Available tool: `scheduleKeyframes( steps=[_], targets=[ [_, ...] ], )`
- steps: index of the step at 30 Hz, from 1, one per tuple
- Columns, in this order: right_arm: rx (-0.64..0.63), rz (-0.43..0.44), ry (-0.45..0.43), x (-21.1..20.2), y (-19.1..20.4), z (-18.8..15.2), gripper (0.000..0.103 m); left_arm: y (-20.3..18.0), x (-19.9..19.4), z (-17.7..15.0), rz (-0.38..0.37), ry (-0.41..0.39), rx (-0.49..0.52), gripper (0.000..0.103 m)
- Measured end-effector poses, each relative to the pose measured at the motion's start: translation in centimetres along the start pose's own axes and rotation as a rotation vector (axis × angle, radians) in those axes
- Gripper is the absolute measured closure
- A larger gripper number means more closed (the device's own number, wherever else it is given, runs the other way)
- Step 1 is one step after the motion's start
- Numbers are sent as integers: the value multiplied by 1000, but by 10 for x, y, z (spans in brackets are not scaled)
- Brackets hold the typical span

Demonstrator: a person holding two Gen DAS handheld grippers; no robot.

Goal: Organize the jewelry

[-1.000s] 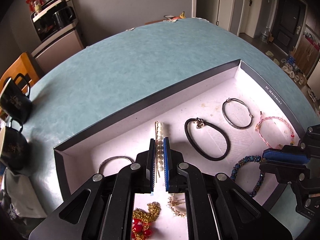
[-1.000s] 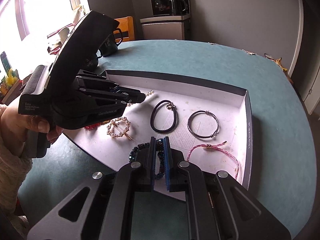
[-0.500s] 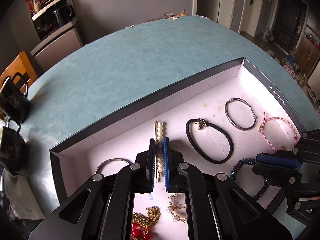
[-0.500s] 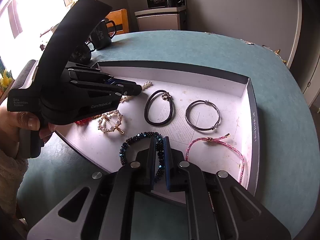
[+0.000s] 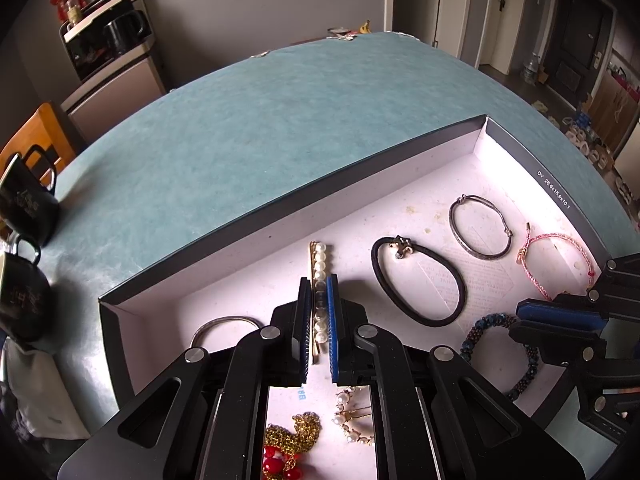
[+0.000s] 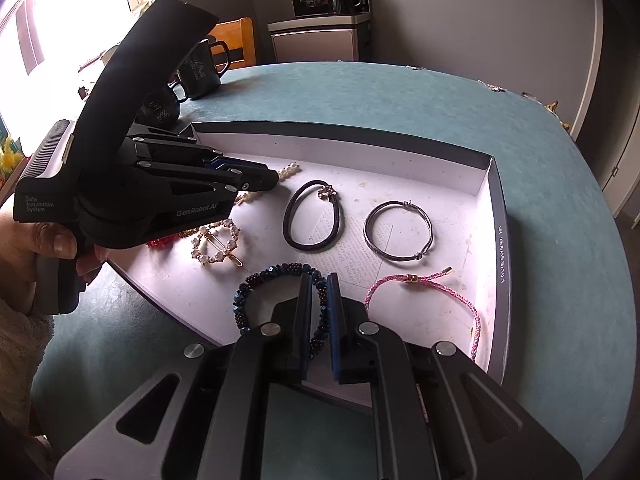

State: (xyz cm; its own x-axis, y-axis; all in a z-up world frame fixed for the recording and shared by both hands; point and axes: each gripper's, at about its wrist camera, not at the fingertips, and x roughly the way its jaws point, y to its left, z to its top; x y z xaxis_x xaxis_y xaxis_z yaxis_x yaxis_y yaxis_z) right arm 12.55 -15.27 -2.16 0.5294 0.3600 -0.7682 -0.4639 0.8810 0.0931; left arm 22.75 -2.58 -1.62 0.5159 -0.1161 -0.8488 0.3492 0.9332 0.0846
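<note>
Resting in tray: straight pearl-beaded gold hair clip [image 5: 319, 276], near the back wall of the shallow white-lined cardboard tray [image 5: 280, 236]
Left gripper [image 5: 319, 300]: jaws pinching the pearl clip
Right gripper [image 6: 319, 296]: jaws pinching dark blue beaded bracelet [image 6: 256, 284]
Beside: black elastic hair tie [image 5: 420, 280], thin silver bangle [image 5: 480, 232]

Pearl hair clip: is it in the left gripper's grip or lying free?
Gripped. The left gripper is shut on the pearl hair clip, pads pressing both sides, inside the box.
</note>
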Motion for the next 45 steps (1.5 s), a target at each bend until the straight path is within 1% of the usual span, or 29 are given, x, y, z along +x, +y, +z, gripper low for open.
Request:
scheduleKeyframes(
  steps=[3, 5, 7, 9, 11, 13, 15, 17, 19, 20, 21, 22, 23, 24, 25, 26, 29, 31, 34, 37, 39, 41, 45],
  targets=[
    [5, 21, -20, -3, -1, 1, 94, 0, 0, 0, -2, 1, -2, 95],
    [1, 16, -30, -5, -1, 1, 94, 2, 0, 0, -12, 2, -10, 95],
    [-4, -6, -43, -8, -2, 2, 93, 5, -2, 0, -21, -8, -31, 85],
    [1, -20, -59, -11, -4, 2, 90, 8, -11, -2, -13, -54, -53, 66],
    [15, -23, -83, -15, -7, 4, 88, 10, -23, -4, -14, -99, -74, 58],
    [32, -30, -117, -22, -11, 4, 79, 11, -37, -7, -19, -132, -89, 51],
    [49, -35, -156, -29, -15, 6, 60, 11, -54, -12, -10, -175, -96, 32],
    [74, -33, -186, -37, -21, 7, 54, 13, -73, -19, 6, -222, -113, 21],
    [101, -34, -213, -47, -27, 6, 38, 17, -89, -27, 6, -248, -134, 17],
    [115, -41, -226, -52, -29, 6, 24, 20, -97, -33, 15, -262, -150, 13],
    [123, -51, -243, -58, -30, 5, 19, 22, -103, -39, 29, -271, -164, 11],
    [128, -63, -255, -65, -31, 4, 18, 24, -110, -45, 46, -277, -171, 11],
    [126, -80, -262, -71, -31, 2, 14, 26, -115, -52, 67, -278, -177, 9],
    [122, -94, -266, -77, -30, 0, 7, 28, -120, -59, 95, -272, -185, 8],
    [119, -104, -268, -83, -28, -2, 5, 27, -124, -67, 124, -265, -188, 8],
    [116, -115, -269, -89, -28, -5, 5, 26, -127, -76, 146, -261, -187, 7],
    [104, -153, -259, -99, -22, -18, 5, 19, -132, -101, 180, -240, -186, 6],
    [97, -164, -252, -102, -17, -28, 6, 12, -132, -117, 182, -233, -189, 6],
    [90, -169, -228, -97, -7, -42, 6, 2, -128, -134, 159, -232, -219, 6],
    [68, -176, -210, -90, 4, -54, 5, -6, -124, -143, 175, -246, -232, 6],
    [60, -188, -219, -86, 9, -59, 6, -10, -119, -145, 180, -252, -233, 6],
    [65, -204, -236, -84, 11, -61, 6, -11, -116, -146, 163, -257, -241, 6],
    [85, -246, -295, -87, 10, -62, 6, -15, -115, -148, 194, -296, -232, 6]
  ],
)
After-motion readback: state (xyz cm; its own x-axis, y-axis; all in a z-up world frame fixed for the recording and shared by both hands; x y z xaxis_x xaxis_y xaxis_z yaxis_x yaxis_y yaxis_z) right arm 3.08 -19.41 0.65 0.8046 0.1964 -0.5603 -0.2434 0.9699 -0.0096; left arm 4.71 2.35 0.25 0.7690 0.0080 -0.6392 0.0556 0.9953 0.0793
